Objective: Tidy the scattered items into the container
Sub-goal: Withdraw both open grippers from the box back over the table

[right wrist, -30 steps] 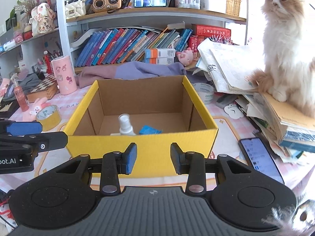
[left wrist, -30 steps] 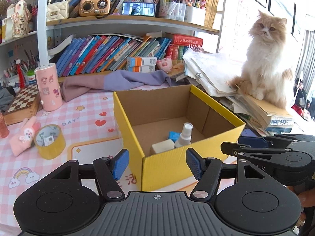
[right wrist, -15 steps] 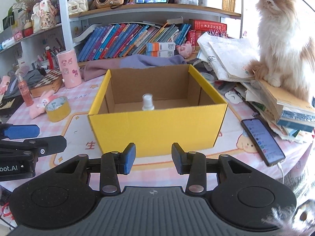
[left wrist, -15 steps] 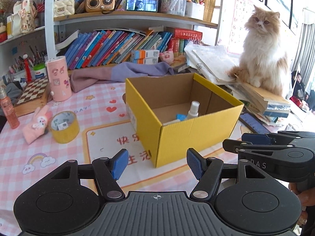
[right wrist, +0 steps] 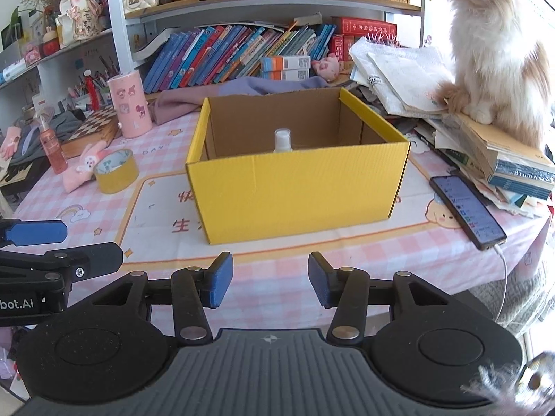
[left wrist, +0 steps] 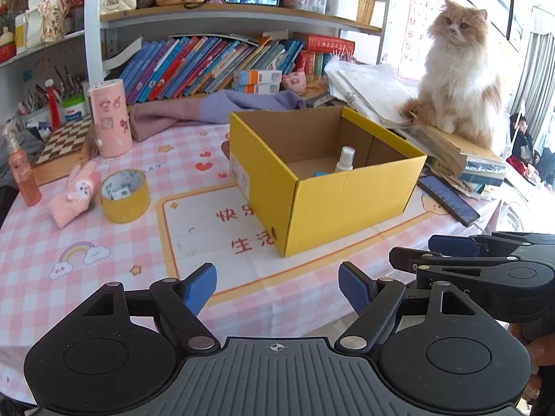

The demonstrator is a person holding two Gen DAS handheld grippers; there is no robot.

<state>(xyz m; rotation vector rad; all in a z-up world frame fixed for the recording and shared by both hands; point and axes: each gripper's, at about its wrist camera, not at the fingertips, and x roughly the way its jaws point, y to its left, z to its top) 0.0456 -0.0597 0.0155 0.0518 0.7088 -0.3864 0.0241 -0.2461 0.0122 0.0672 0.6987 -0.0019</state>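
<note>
Fingers (left wrist: 201,289) hide no blue item (left wrist: 319,174) leftward.

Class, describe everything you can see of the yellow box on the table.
The yellow box is corrugated cardboard, yellow outside and plain brown inside, open at the top with no lid in view. It stands upright on the pink checked tablecloth, over a printed panel with red characters. A white label sits on its left side in the left wrist view. Inside stand a white spray bottle and something blue. Neither gripper touches it.
</note>
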